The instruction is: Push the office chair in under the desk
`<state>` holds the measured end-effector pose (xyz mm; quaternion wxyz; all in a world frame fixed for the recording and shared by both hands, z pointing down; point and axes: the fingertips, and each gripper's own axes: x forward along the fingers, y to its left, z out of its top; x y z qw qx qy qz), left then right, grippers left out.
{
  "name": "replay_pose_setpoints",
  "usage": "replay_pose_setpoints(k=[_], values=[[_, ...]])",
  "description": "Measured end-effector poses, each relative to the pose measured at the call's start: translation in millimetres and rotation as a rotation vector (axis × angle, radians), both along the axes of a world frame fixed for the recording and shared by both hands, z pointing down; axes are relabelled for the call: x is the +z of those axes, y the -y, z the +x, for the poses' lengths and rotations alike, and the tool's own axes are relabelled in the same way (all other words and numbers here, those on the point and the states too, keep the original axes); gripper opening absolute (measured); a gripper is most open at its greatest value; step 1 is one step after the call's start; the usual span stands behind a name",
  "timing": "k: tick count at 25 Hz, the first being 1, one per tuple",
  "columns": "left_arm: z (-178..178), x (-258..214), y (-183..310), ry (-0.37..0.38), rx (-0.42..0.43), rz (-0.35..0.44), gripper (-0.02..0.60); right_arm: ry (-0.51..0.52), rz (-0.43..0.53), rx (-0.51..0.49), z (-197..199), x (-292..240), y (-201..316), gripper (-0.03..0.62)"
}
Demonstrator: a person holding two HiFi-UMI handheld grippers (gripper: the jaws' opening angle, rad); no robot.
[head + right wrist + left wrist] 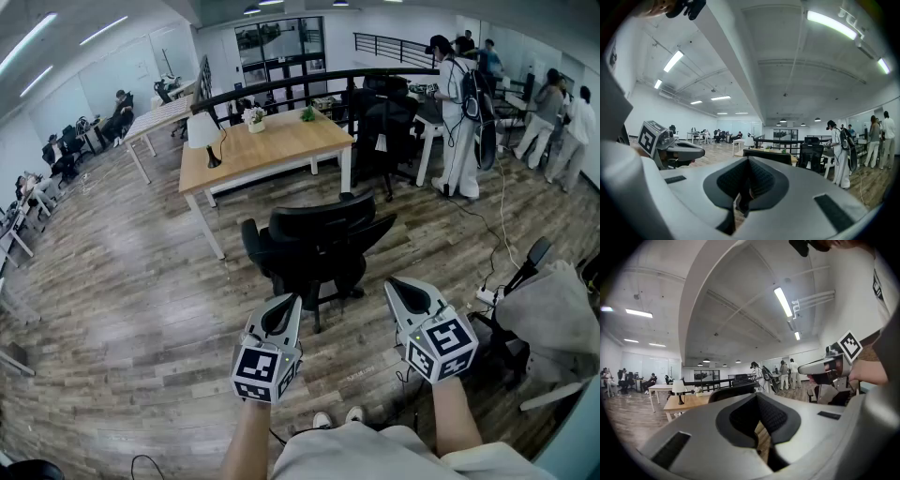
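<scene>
Office chair [319, 246] stands on the near side of the desk [272, 145], off its long edge twd the right-hand end, w/ a strip of bare floor [291, 192] between them, so it's not under the desk yet. Desk's long axis runs near-left to far-right in the head view. By my read the chair has to go roughly square to that edge, i.e. away from you and a touch left. The backrest [323, 217] looks turned twd you, so that's prob. the face to push, though I'm judging mostly from its top edge.

Left gripper [289, 302] and right gripper [394, 284]: both have jaws fully together, nothing in either. Both are on the chair's side away from the desk, abt level, aimed at the backrest, one each side of its middle. Neither clearly touches it. The right one is slightly closer to the desk. Your forearms [248, 439] reach straight out, side by side.
</scene>
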<state>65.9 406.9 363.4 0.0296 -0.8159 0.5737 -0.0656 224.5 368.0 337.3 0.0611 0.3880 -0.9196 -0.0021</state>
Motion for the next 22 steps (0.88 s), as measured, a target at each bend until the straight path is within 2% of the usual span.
replay_pose_setpoints(k=[6, 22], values=[[-1, 3, 7, 0.003, -0.009, -0.012, 0.012, 0.059, -0.013, -0.001, 4, -2, 6, 0.02], [3, 10, 18, 0.021, -0.092, -0.032, 0.008, 0.074, -0.065, -0.043, 33, 12, 31, 0.017]])
